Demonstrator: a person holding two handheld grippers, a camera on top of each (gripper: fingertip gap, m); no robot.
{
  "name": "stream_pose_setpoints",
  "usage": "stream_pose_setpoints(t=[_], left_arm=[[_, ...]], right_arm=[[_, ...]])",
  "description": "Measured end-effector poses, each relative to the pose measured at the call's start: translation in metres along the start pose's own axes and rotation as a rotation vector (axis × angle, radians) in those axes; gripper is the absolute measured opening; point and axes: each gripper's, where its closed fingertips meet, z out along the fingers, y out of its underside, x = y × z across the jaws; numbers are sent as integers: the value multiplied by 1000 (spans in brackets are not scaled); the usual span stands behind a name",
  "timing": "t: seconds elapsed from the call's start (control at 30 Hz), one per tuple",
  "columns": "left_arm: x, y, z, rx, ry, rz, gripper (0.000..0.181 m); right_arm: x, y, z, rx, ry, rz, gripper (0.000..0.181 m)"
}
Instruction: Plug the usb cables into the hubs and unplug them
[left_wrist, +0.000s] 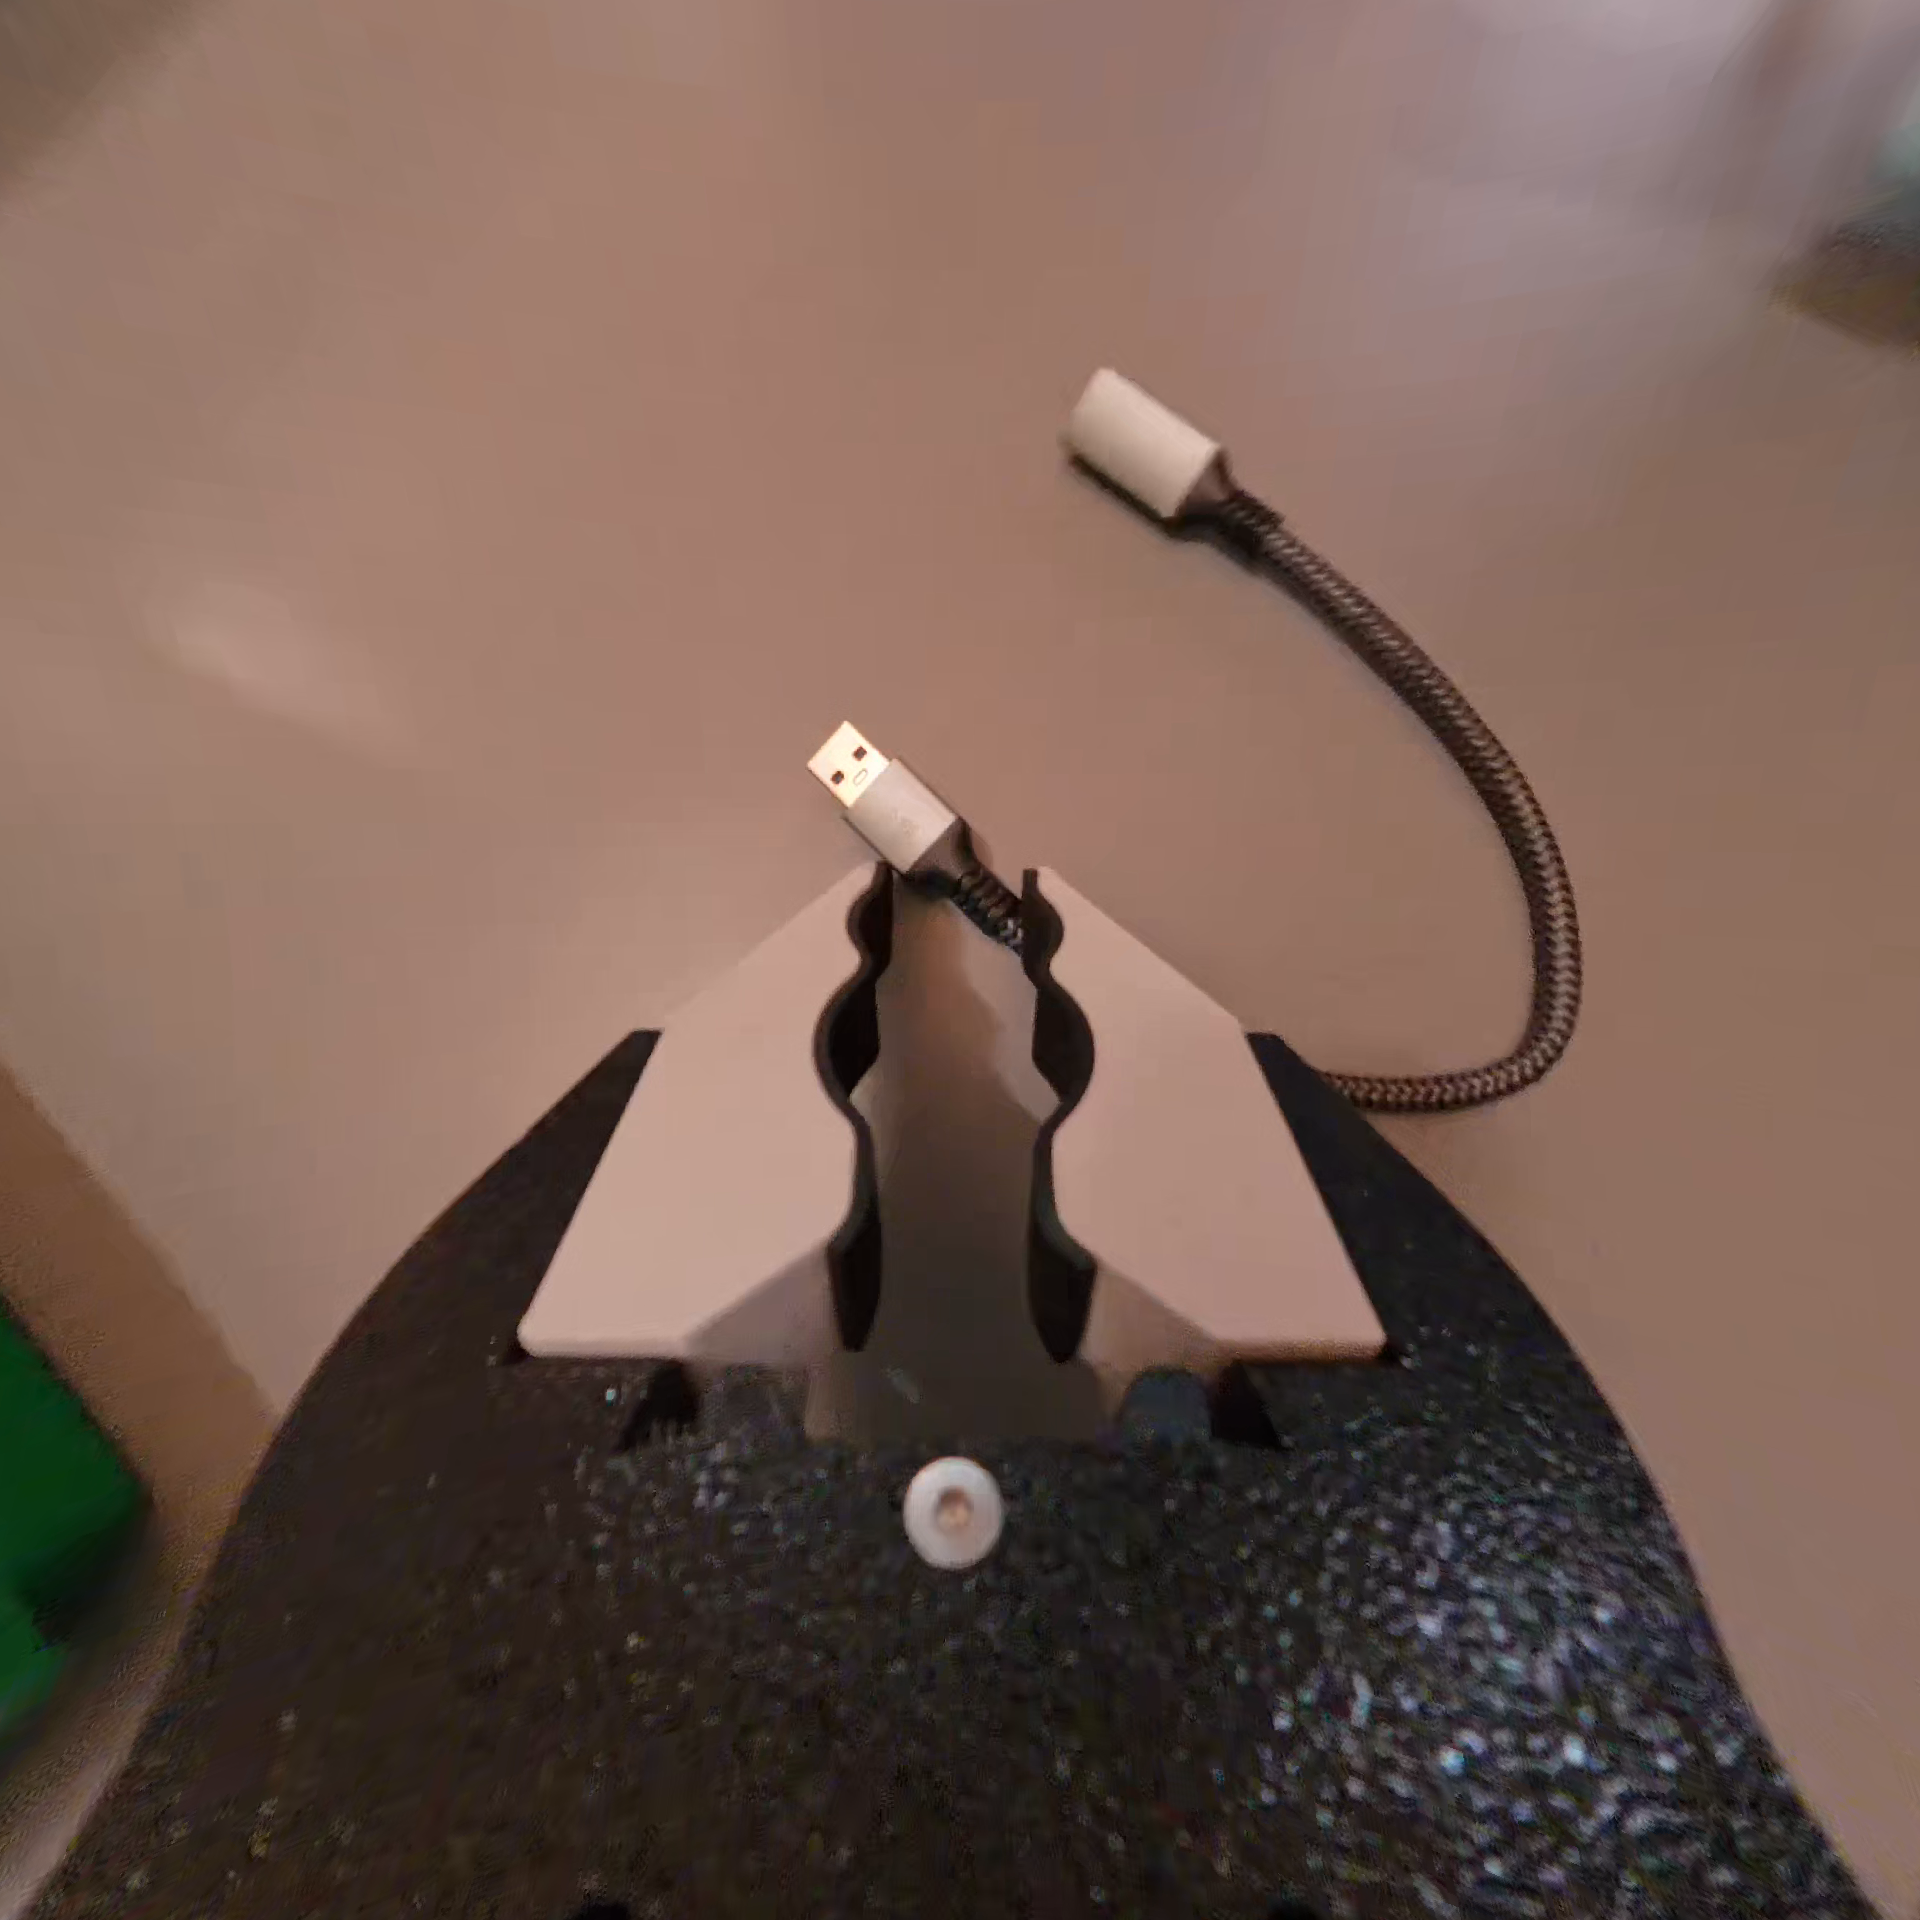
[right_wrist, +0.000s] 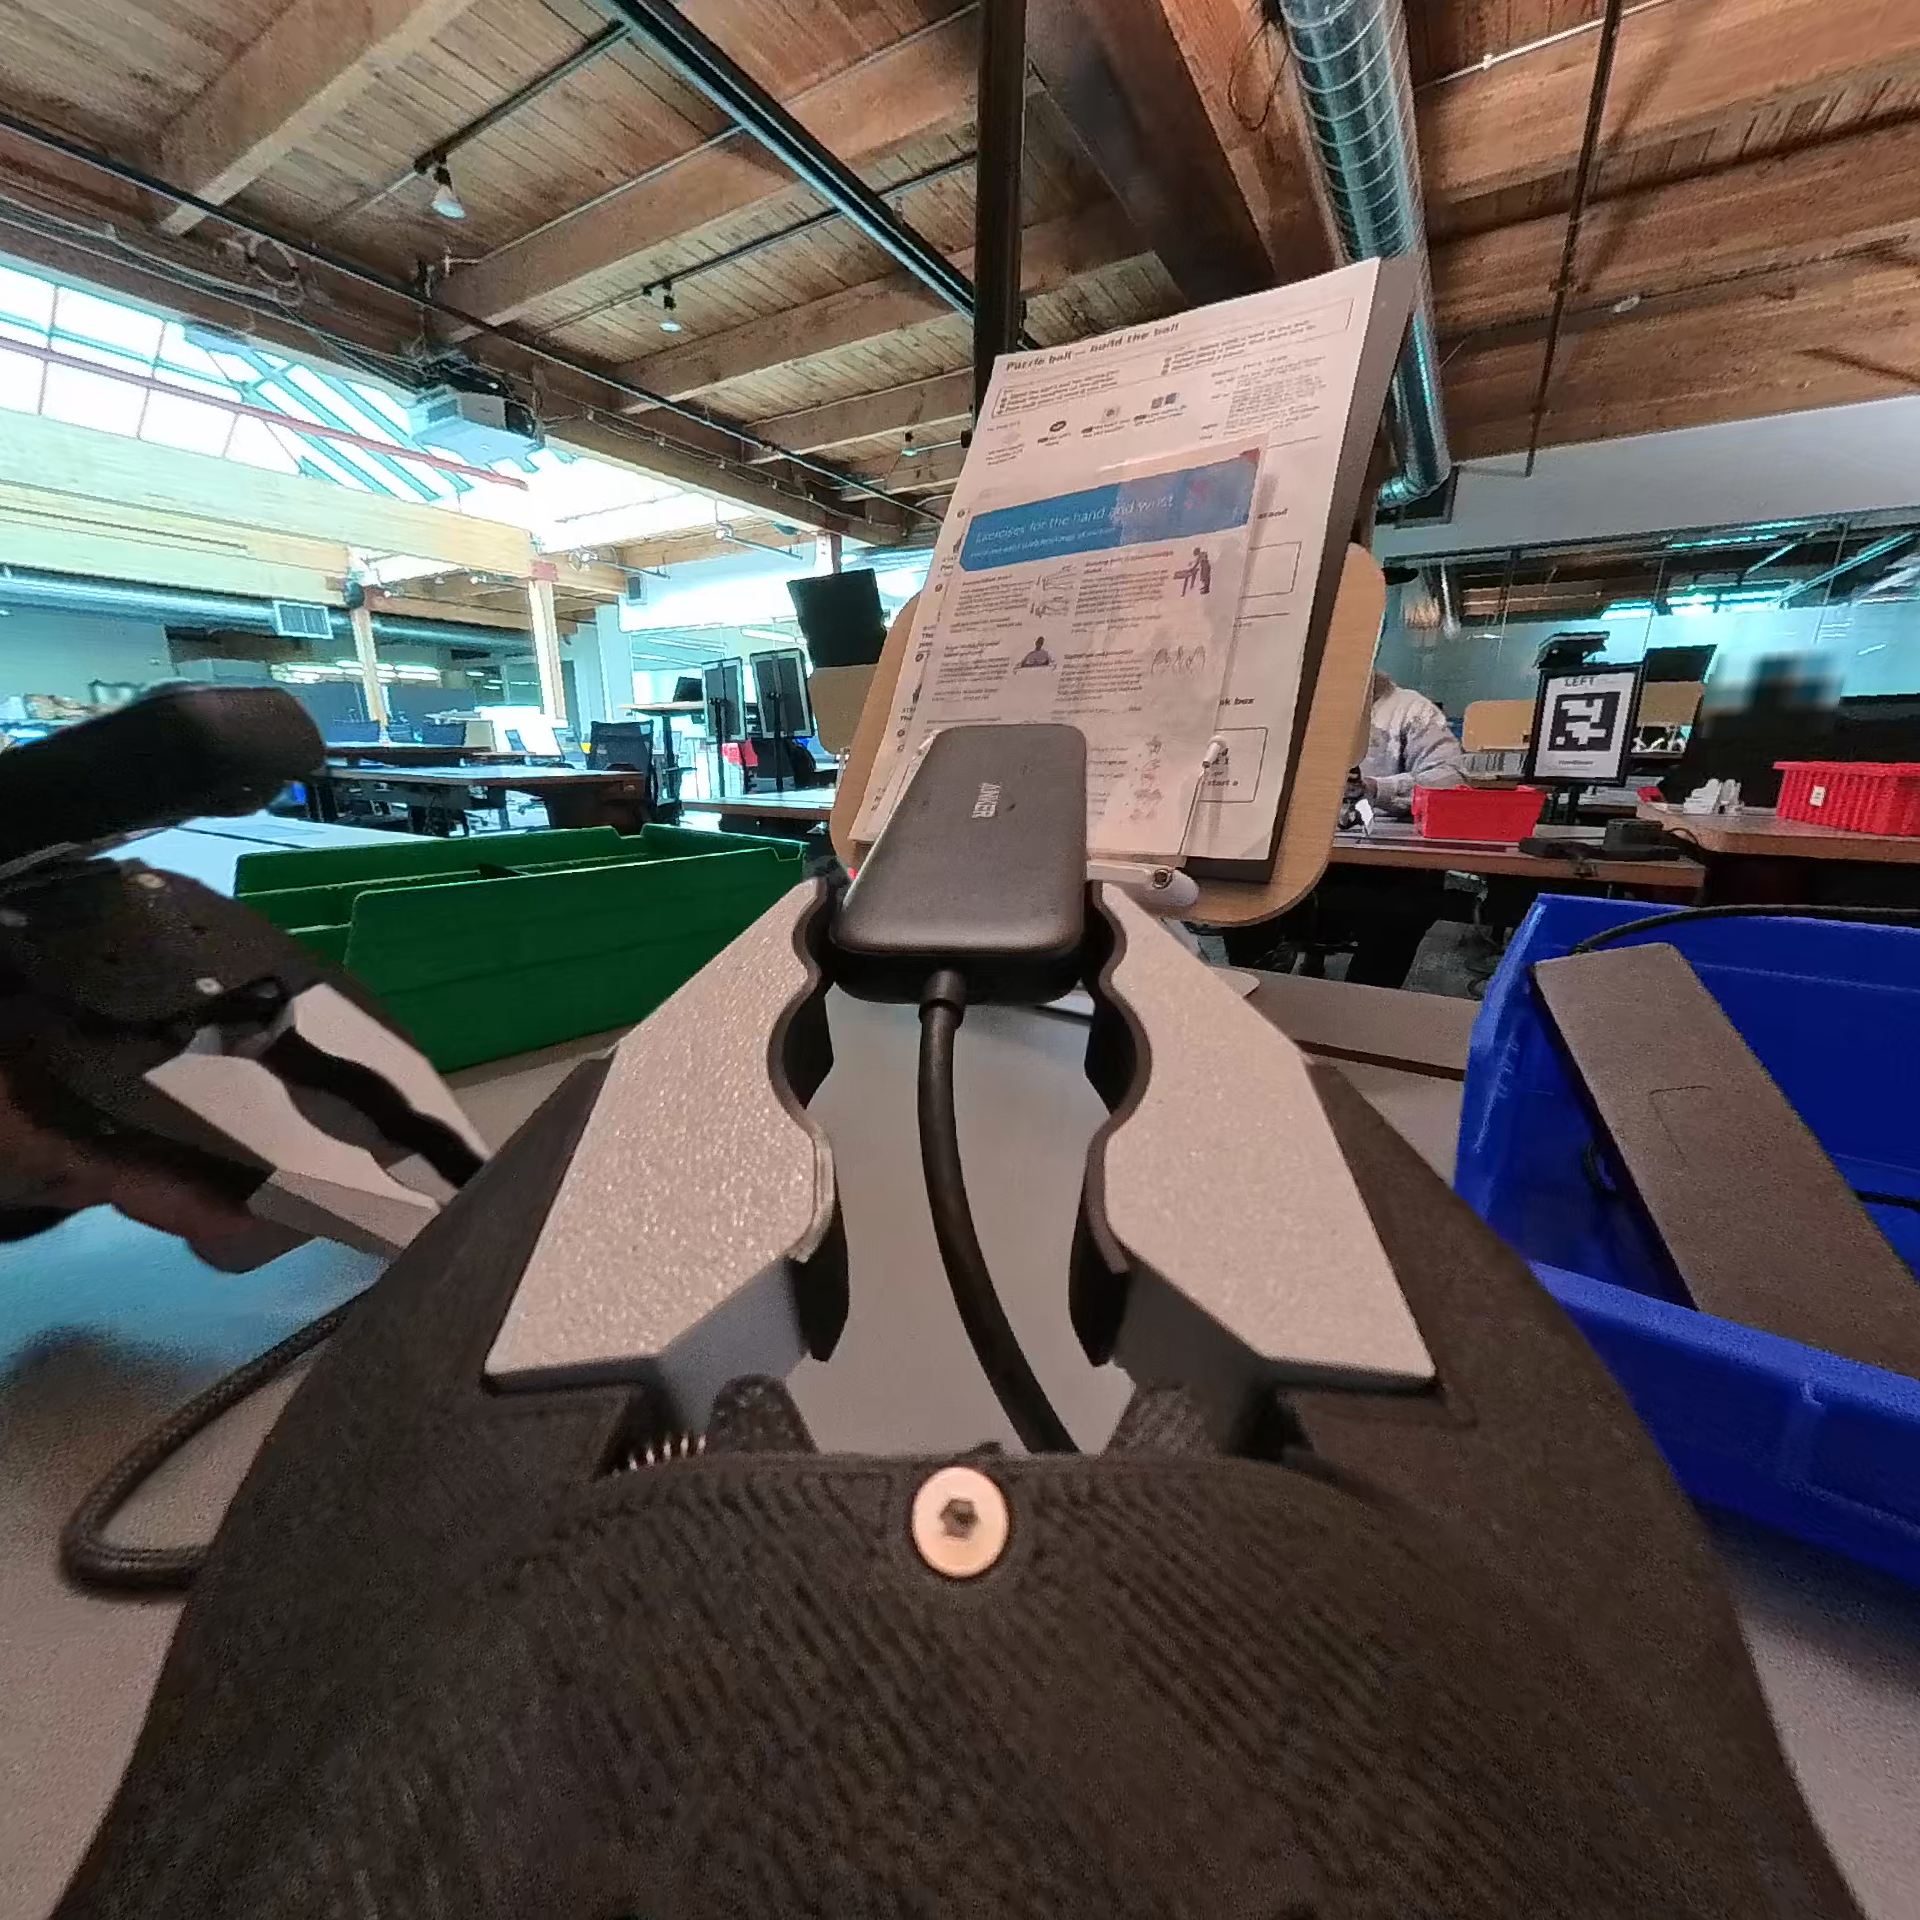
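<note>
Open workshop with wood-beam ceiling (right_wrist: 727, 260) filled the top of the right wrist view; a pale tabletop (left_wrist: 520, 468) filled the left wrist view.

My left gripper (left_wrist: 956, 894) had its fingers narrow, pinching the braided USB cable (left_wrist: 1496, 831) just behind the USB-A plug (left_wrist: 878, 795). The plug stuck out past the fingertips at frame centre, tilted to the upper left, contacts facing up. From the grip the cable looped right and up across the table to its other end, a silver socket end (left_wrist: 1138, 436), lying in the upper right. A green blur sat at the lower left edge.

My right gripper (right_wrist: 961, 935) was clamped on the dark grey USB hub (right_wrist: 971, 831), held at its near end between the fingertips, frame centre, far end raised. The hub's own black lead (right_wrist: 951, 1195) ran back down between the fingers toward the camera.

I saw the left gripper (right_wrist: 416, 1184) again at mid left of the right wrist view, angled down, apart from the hub. Braided cable curved at the lower left.

Green bin (right_wrist: 499, 914) sat left of centre behind; blue bin (right_wrist: 1621, 1299) on the right held a dark flat panel (right_wrist: 1714, 1143). A document stand with printed sheets (right_wrist: 1122, 582) stood right behind the hub. A person (right_wrist: 1403, 738) sat at a far desk, right, near red trays (right_wrist: 1475, 810).
</note>
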Motion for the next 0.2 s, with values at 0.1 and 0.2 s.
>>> stream_pose_setpoints(t=[0.1, 0.2], left_arm=[[4, -6, 4, 26, 37, 122, 24], [6, -3, 3, 3, 51, -22, 33]], right_arm=[[-2, 2, 0, -12, -12, -9, 47], [-4, 5, 1, -28, -22, 3, 47]])
